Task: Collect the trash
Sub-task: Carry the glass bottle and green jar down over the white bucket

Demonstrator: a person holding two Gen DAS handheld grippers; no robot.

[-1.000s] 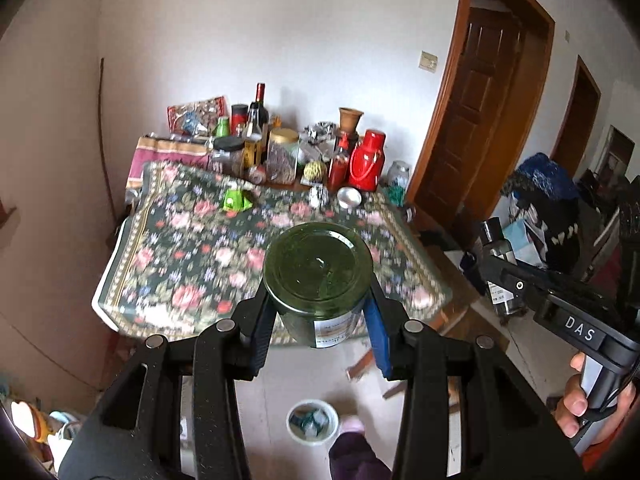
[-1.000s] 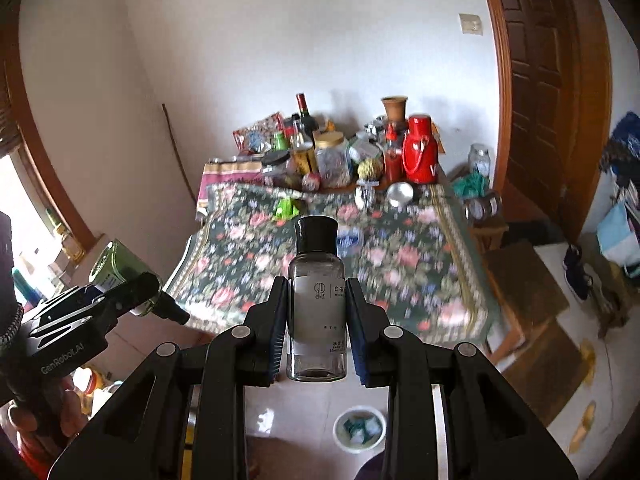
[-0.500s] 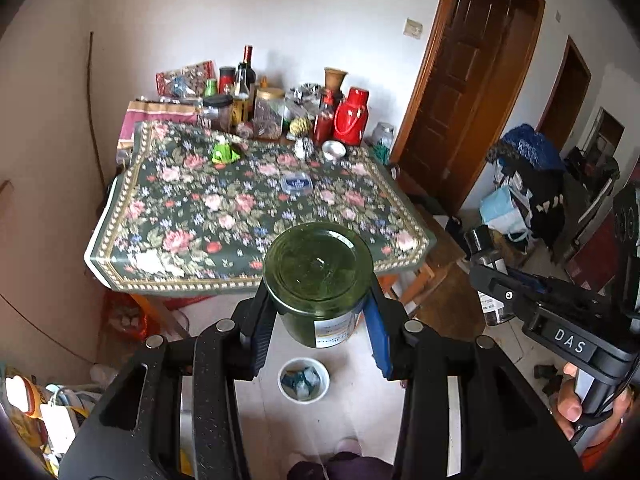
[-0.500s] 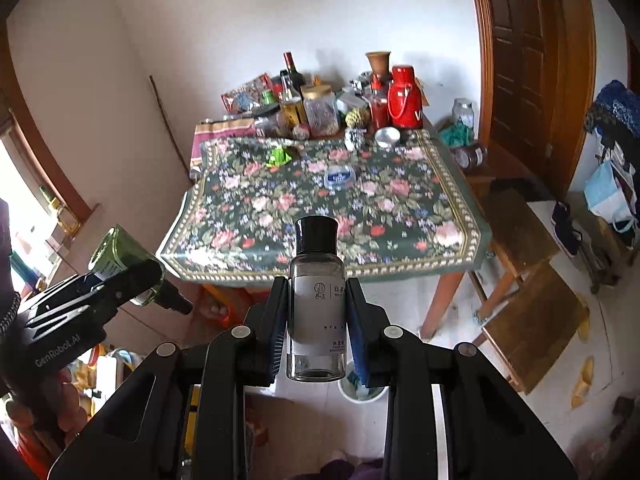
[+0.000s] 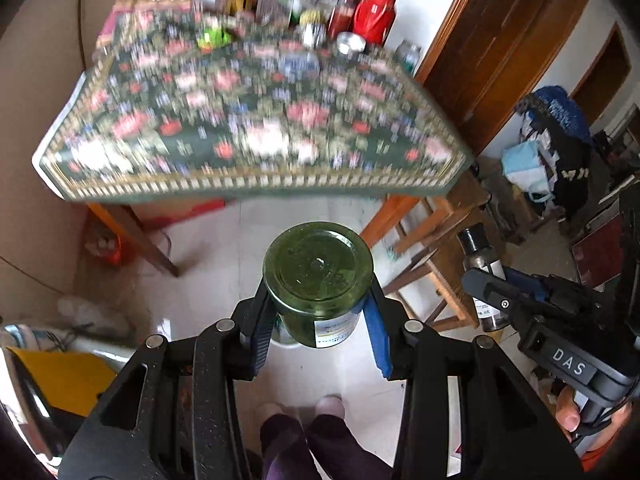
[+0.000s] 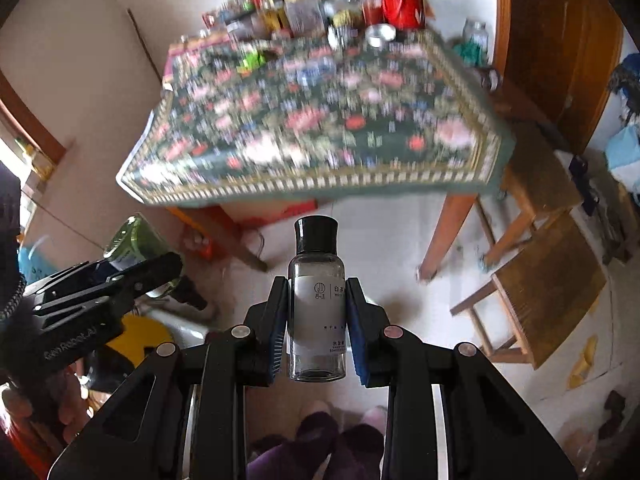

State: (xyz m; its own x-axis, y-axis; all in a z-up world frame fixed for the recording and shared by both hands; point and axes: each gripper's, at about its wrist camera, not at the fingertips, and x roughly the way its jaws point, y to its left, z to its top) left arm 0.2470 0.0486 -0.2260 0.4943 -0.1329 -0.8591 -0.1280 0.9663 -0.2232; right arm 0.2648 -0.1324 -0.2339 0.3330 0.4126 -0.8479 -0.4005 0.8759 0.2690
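Because both views are smeared by motion, the clutter of bottles and jars at the far edge of the table (image 5: 256, 184) is hard to tell apart, and its flowered cloth reads only as streaks. A white rim shows just below the green glass jar (image 5: 318, 280), mostly hidden by it. The left gripper (image 5: 320, 328) pinches that jar between its blue pads, lid toward the camera, over pale floor near the person's feet. The right gripper (image 6: 318, 320) is clamped on a small clear bottle (image 6: 317, 300) with a black cap, upright, its jaws partly spread to the bottle's width.
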